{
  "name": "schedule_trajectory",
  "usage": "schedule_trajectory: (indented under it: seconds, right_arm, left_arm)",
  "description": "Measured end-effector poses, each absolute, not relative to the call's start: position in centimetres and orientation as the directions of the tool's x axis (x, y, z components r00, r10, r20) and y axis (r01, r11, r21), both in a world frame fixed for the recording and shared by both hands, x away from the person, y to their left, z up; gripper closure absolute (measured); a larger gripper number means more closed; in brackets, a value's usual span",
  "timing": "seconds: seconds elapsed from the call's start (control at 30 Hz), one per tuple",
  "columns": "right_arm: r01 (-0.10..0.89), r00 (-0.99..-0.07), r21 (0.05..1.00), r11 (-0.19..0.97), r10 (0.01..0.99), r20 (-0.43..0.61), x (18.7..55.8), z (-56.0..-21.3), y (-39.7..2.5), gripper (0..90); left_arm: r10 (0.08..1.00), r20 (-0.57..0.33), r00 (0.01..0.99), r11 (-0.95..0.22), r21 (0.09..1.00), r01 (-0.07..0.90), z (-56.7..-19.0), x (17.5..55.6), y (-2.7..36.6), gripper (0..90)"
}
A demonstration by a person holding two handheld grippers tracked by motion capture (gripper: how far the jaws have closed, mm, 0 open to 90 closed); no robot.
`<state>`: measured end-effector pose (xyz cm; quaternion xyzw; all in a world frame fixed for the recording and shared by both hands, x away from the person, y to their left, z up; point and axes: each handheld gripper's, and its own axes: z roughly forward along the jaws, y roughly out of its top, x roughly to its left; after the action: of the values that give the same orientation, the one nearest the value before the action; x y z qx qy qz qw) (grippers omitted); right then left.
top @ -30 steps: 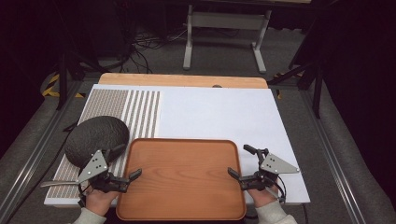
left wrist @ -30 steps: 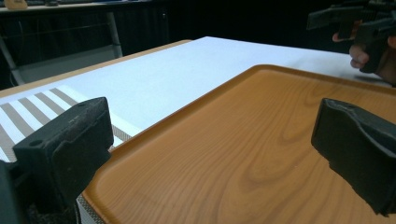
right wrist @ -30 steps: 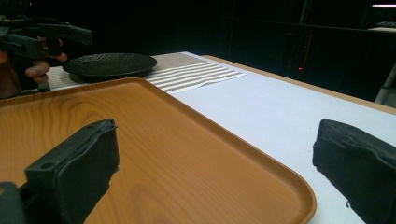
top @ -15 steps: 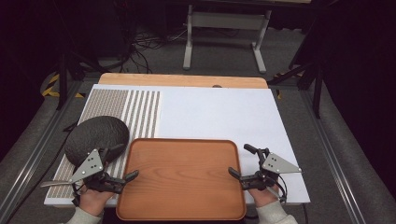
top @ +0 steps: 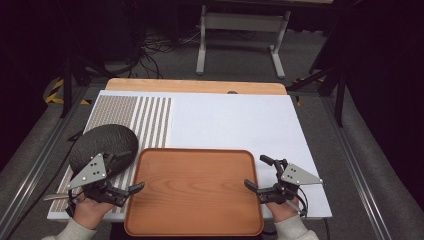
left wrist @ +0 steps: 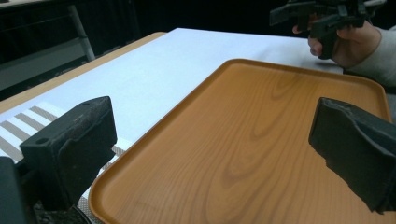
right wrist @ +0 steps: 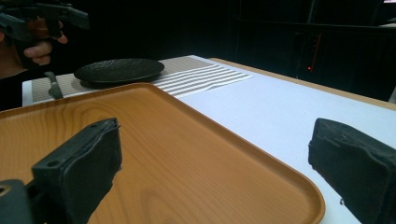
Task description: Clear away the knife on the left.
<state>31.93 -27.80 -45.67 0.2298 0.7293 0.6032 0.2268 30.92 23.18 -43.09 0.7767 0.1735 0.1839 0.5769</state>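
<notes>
A bare wooden tray [top: 192,192] lies at the table's near edge. My left gripper [top: 131,171] stands open at the tray's left rim. In the left gripper view the tray [left wrist: 261,140] runs between the wide-apart jaws of the left gripper [left wrist: 210,135], one over the striped mat and one over the wood. My right gripper [top: 255,171] is open at the tray's right rim. In the right gripper view the right gripper [right wrist: 215,154] straddles the tray's corner [right wrist: 140,140]. Neither gripper holds anything.
A dark round plate [top: 102,145] rests on a striped mat [top: 150,117] left of the tray and close behind my left hand; the plate [right wrist: 119,70] is low and flat. White table cover [top: 235,125] stretches beyond the tray. A metal stand [top: 240,30] is on the floor past the table.
My left gripper has slipped a little to the left, off the tray's rim. The right gripper and the tray have hardly moved.
</notes>
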Motion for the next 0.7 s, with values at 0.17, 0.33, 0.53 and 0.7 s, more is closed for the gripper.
schedule_trajectory:
  seconds: [0.17, 0.33, 0.53, 0.7]
  right_arm:
    - [0.067, -0.796, 0.984, 0.167, 0.603, -0.048, 32.0, -45.7, -27.7, 3.7]
    - [0.068, -0.798, 0.983, 0.171, 0.600, -0.049, 31.9, -45.7, -27.7, 3.8]
    - [0.072, -0.800, 0.983, 0.171, 0.598, -0.046, 31.9, -45.7, -27.7, 4.1]
    - [0.073, -0.801, 0.982, 0.171, 0.597, -0.044, 31.9, -45.7, -27.7, 4.1]
  left_arm:
    - [0.452, 0.107, 0.886, -0.321, 0.946, 0.050, -42.2, 31.0, 23.1, 2.4]
    - [0.442, 0.122, 0.889, -0.375, 0.925, 0.060, -41.8, 31.1, 23.2, 3.5]
    - [0.403, 0.099, 0.910, -0.431, 0.897, 0.093, -41.3, 31.3, 23.6, 5.0]
    - [0.364, 0.092, 0.927, -0.476, 0.874, 0.100, -40.7, 31.4, 24.2, 5.8]
